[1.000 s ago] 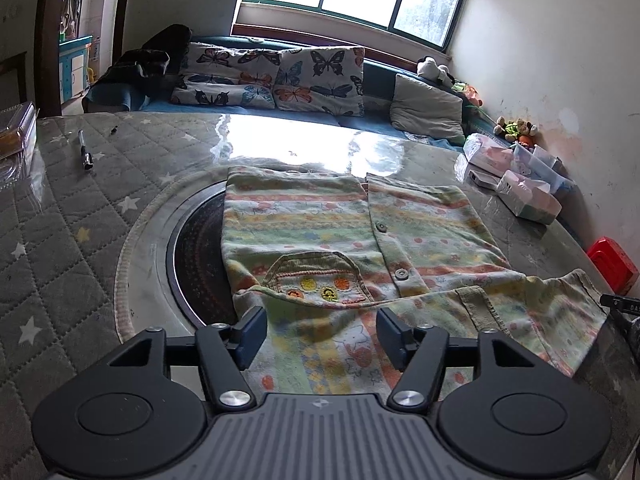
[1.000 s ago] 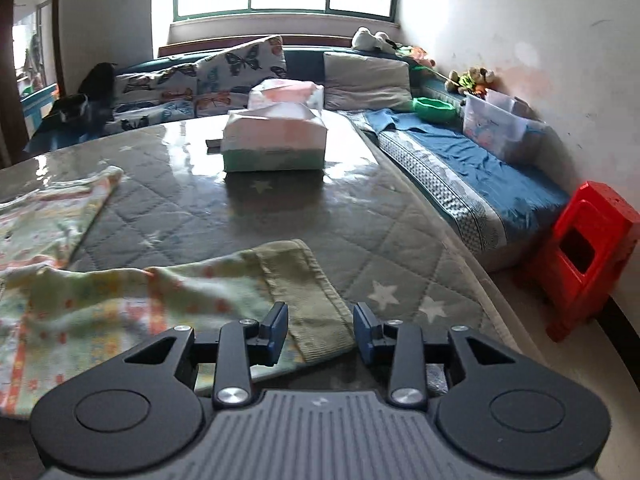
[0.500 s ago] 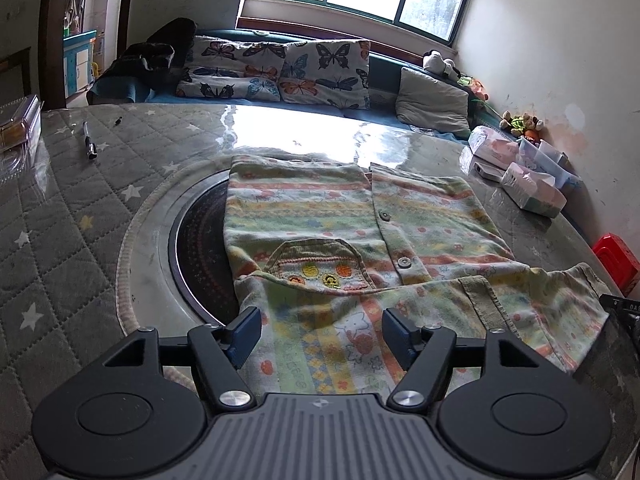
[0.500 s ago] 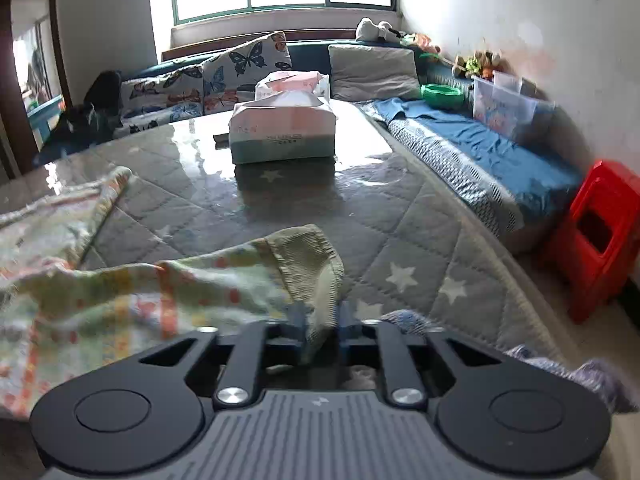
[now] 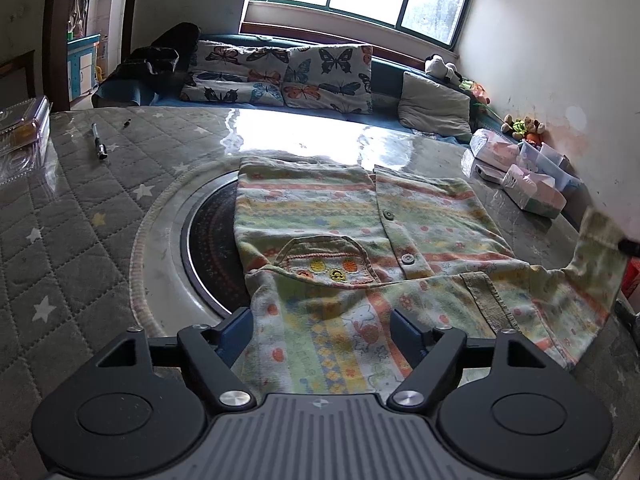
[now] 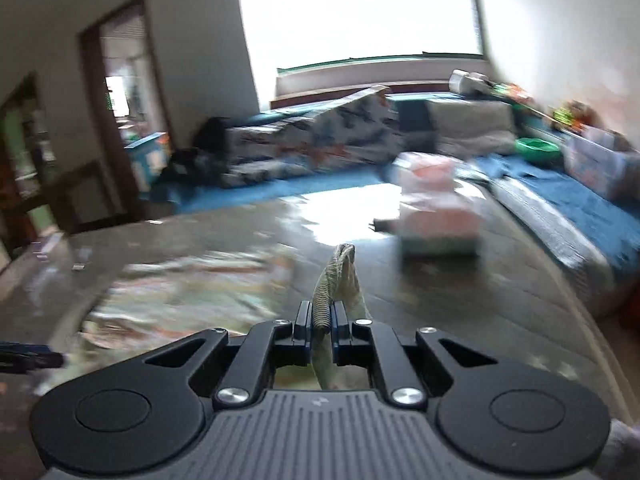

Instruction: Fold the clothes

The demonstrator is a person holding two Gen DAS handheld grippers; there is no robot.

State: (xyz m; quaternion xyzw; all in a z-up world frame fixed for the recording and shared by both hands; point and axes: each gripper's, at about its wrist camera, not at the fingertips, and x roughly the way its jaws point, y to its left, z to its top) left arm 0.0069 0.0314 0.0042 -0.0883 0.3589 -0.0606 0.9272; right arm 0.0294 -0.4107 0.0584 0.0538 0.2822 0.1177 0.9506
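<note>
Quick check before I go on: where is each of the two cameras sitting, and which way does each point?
Left wrist: on the open left gripper, low over the shirt, facing the window; its own fingers show.
Right wrist: on the right gripper, shut on the sleeve cuff, facing the window, blurred; its own fingers show.
Shared: shirt, tissue box, couch pillows.

You will find no legible text, label, brand name or number in either view. The shirt [image 5: 360,240] carries only printed patterns and small embroidered figures on its pocket, not letters. The tissue boxes [image 5: 536,192] show colour but no readable print, and the right wrist view is too blurred for any lettering to be made out.
</note>
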